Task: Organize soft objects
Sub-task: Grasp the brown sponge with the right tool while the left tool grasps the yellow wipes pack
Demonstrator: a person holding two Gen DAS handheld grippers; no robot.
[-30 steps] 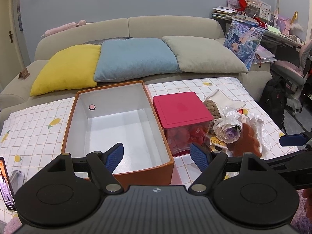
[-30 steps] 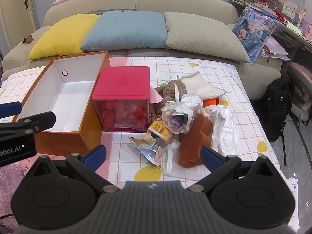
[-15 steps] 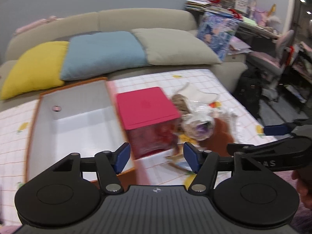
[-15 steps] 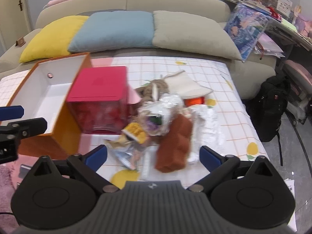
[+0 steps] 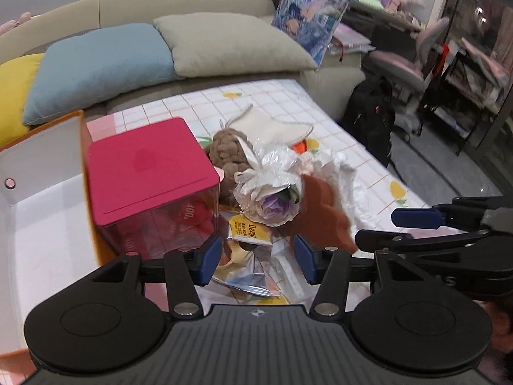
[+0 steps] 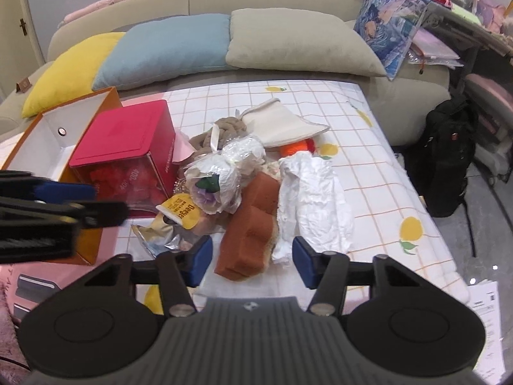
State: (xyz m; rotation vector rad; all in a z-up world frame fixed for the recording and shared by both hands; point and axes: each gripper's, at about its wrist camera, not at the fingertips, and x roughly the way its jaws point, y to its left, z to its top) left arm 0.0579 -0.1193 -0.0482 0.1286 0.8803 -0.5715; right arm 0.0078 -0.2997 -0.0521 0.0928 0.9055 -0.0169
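The brown plush block (image 6: 253, 221) lies in the pile on the checked tablecloth (image 6: 378, 173), long axis running away from the right gripper (image 6: 251, 261), directly ahead of its spread, empty jaws; left gripper (image 5: 258, 258), likewise spread and empty, faces the foil packet (image 5: 247, 276), farther off

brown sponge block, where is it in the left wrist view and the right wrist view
Left wrist view: the brown sponge block lies right of centre, just beyond the left gripper, partly hidden behind the wrapped flower.
Right wrist view: it lies at centre, just ahead of the open right gripper, with the white crumpled plastic on its right.
Shared landmark: the pink-lidded box, left of the pile in both views.
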